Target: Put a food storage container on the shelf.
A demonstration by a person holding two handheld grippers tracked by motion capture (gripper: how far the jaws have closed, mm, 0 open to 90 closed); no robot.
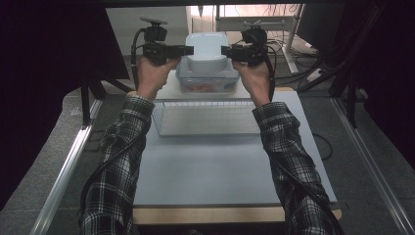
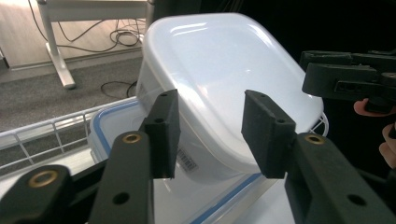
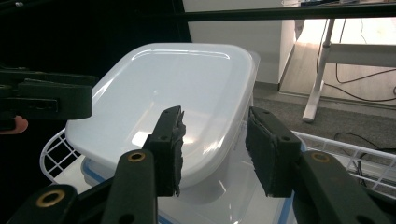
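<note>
A white plastic tub (image 1: 207,46) (image 2: 219,70) (image 3: 173,93) rests bottom up on a clear box with a blue rim (image 1: 208,81) (image 2: 105,126) (image 3: 91,172) at the far middle of the table. My left gripper (image 1: 188,49) (image 2: 212,135) is held level at the tub's left side. Its jaws stand apart, and the tub's rim lies just beyond the pads, untouched. My right gripper (image 1: 225,50) (image 3: 215,149) mirrors it at the tub's right side, also open and clear of the plastic. Each gripper view shows the other gripper (image 2: 327,74) (image 3: 70,100) across the tub.
A white wire basket (image 1: 205,117) lies on the table just in front of the box. White wire (image 2: 46,135) (image 3: 350,154) also shows beside the box. Something red (image 1: 200,88) is inside the clear box. The grey mat (image 1: 220,166) covers the near table. Desk legs and cables stand behind.
</note>
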